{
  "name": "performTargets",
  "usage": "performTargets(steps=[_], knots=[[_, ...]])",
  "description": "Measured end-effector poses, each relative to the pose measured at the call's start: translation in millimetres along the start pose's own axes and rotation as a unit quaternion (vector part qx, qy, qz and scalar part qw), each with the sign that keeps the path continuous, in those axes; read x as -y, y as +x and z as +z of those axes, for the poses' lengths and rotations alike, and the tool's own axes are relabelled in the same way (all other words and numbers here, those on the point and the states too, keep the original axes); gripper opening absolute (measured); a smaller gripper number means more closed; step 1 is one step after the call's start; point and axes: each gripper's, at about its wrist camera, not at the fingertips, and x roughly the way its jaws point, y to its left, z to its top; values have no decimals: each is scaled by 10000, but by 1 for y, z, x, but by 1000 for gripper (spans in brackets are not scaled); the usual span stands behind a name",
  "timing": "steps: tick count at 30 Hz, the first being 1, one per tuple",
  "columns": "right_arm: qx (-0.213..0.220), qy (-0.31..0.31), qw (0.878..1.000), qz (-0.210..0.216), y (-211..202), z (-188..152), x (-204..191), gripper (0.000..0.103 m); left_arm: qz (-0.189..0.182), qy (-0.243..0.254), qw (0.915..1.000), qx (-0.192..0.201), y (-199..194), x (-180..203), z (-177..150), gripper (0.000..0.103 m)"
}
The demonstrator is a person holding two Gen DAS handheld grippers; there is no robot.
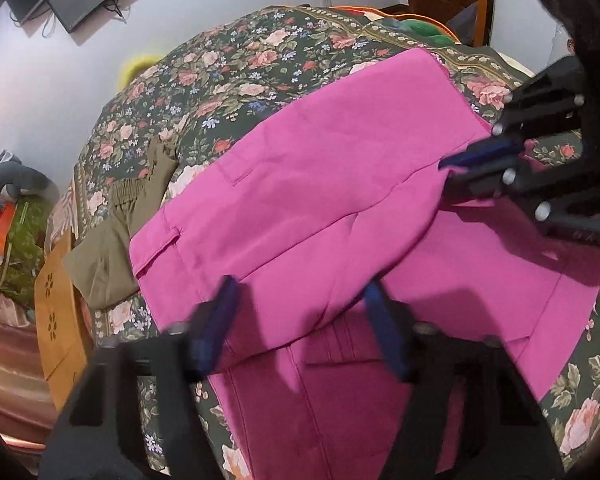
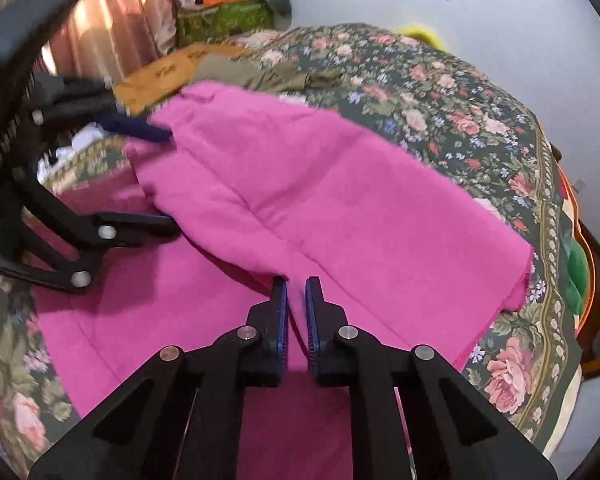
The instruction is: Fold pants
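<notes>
The pants point(image 1: 324, 184) are seen as smooth, matt pink cloth, laid on a printed floral bedspread point(image 1: 236, 68) (woven, dull). Matt black plastic is shown on the right gripper point(image 2: 296, 292), with shiny metal pins and ribbed blue fingers point(image 2: 281, 320).

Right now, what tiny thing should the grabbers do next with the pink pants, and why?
Probably the right gripper should let go. It looks pinched on the pink pants' folded edge, and that folded half already lies over the lower layer on the flowery bedspread. The left gripper is already open above the cloth, so only this pinch seems left.
</notes>
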Motion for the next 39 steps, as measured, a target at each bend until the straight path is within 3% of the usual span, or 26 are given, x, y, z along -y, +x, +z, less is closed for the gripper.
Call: performTargets(steps=[4, 9, 11, 13, 14, 20, 21, 24, 26, 32, 39], knots=[[196, 237, 9995, 29, -12, 4, 9, 8, 99, 20, 9999, 51, 2, 4, 3, 18], [211, 207, 9995, 148, -18, 4, 9, 10, 140, -141, 9995, 240, -9, -2, 10, 9], [206, 196, 9994, 175, -21, 3, 7, 24, 69, -270, 9992, 282, -13, -8, 14, 8], [222, 221, 9994, 154, -23, 3, 6, 55, -12, -399, 9987, 321, -18, -13, 18, 8], [279, 240, 9993, 113, -24, 2, 4, 56, -41, -461, 9984, 336, -20, -15, 20, 8], [201, 105, 9993, -286, -16, 0, -2, 55, -279, -716, 9960, 463, -39, -21, 25, 8], [186, 124, 9991, -353, -14, -1, -2, 51, -306, -724, 9958, 478, -41, -21, 25, 7], [216, 222, 9986, -422, -17, -2, 2, 20, -359, -686, 9956, 526, -53, -16, 23, 7], [321, 355, 9982, -351, -25, -4, 5, 10, -390, -662, 9955, 554, -60, -13, 20, 7], [619, 203, 9972, -368, -57, -14, -3, 8, -548, -615, 9948, 594, -78, 0, 4, 7], [458, -28, 9984, -334, -65, -36, -21, 8, -651, -605, 9950, 457, -83, 21, -21, 7]])
